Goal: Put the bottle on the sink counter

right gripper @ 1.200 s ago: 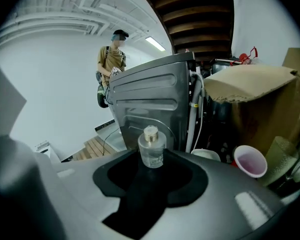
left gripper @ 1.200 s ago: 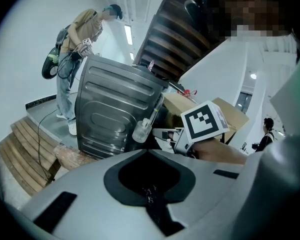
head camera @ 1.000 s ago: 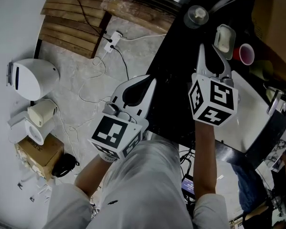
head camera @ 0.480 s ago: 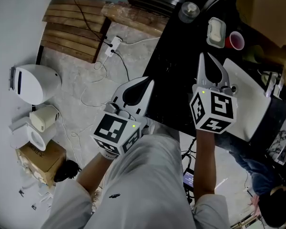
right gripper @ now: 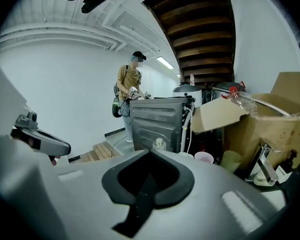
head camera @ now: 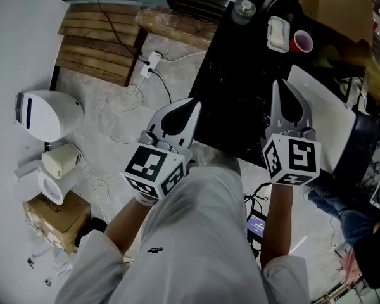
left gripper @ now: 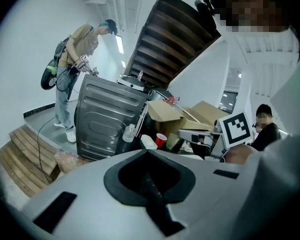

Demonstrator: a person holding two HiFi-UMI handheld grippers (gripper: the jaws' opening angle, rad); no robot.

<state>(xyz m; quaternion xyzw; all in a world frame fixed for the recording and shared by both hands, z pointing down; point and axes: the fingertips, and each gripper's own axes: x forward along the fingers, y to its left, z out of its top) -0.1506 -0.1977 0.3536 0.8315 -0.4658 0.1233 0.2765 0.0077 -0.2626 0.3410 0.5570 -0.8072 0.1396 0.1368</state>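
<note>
Bottle (head camera: 242, 10) upright at the far end of the sink counter (head camera: 231, 87), well apart from both grippers, left gripper (head camera: 193, 101) beside the counter's left edge, jaws together, empty, right gripper (head camera: 277, 83) over its near end, jaws together, empty

Dim, cool overhead light, black fisheye vignette rounding both gripper views (edges bent), near surfaces softly blurred

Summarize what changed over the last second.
The right gripper drew back toward the person, away from the bottle on the black counter, and its jaws closed to shut with nothing between them. The left gripper stayed shut and empty beside the counter's edge; the bottle stayed put.
</note>
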